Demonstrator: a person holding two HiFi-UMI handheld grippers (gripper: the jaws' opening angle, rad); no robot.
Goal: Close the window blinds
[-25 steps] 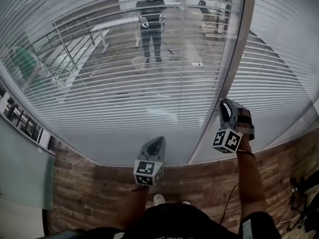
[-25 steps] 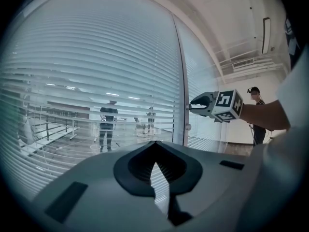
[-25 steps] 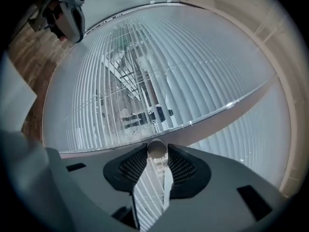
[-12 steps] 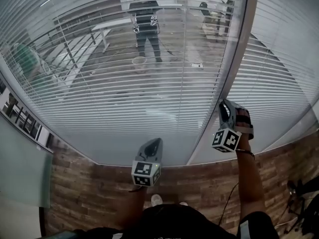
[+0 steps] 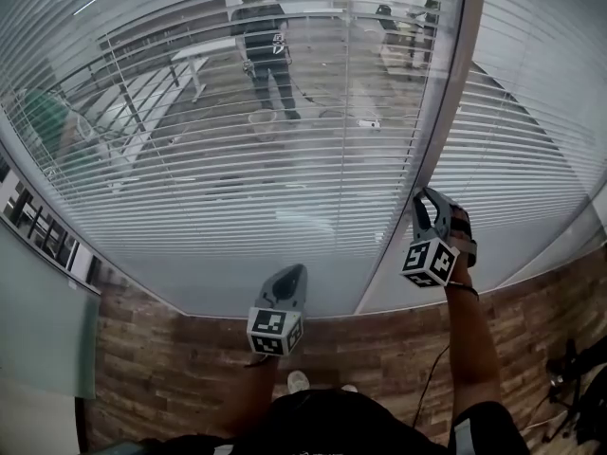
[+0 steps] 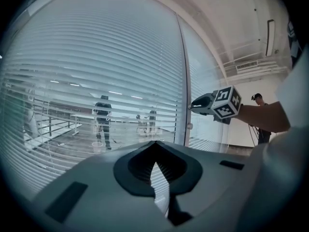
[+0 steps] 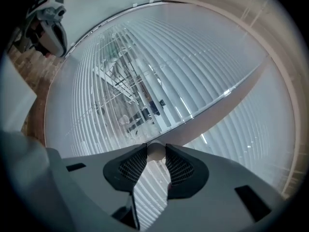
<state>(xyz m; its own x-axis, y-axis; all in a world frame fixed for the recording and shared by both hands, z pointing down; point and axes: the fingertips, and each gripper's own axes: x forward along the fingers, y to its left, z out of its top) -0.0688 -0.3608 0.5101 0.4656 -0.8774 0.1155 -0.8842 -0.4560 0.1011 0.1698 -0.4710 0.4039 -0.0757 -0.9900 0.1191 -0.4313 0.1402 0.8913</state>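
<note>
White slatted blinds (image 5: 237, 159) cover the glass wall, their slats partly open so the room behind shows through. Another blind panel (image 5: 531, 140) hangs right of the pale mullion (image 5: 455, 93). My right gripper (image 5: 423, 197) is raised against that mullion. In the right gripper view it (image 7: 155, 155) is shut on the whitish blind wand (image 7: 155, 149), which sits between the ribbed pads. My left gripper (image 5: 292, 273) hangs lower, in front of the sill, its jaws (image 6: 154, 162) shut with nothing in them. The left gripper view shows the right gripper (image 6: 194, 104) at the mullion.
Behind the glass a person (image 5: 261, 50) stands near a white table (image 5: 204, 50) and a railing (image 5: 123, 102). Wood-pattern floor (image 5: 171, 358) lies under the sill. A pale panel (image 5: 38, 320) stands at the left. A cable (image 5: 427, 387) trails by my right arm.
The right gripper has rolled a little on the wand, its marker cube turning. The person behind the glass has walked left. The left gripper has barely moved.
</note>
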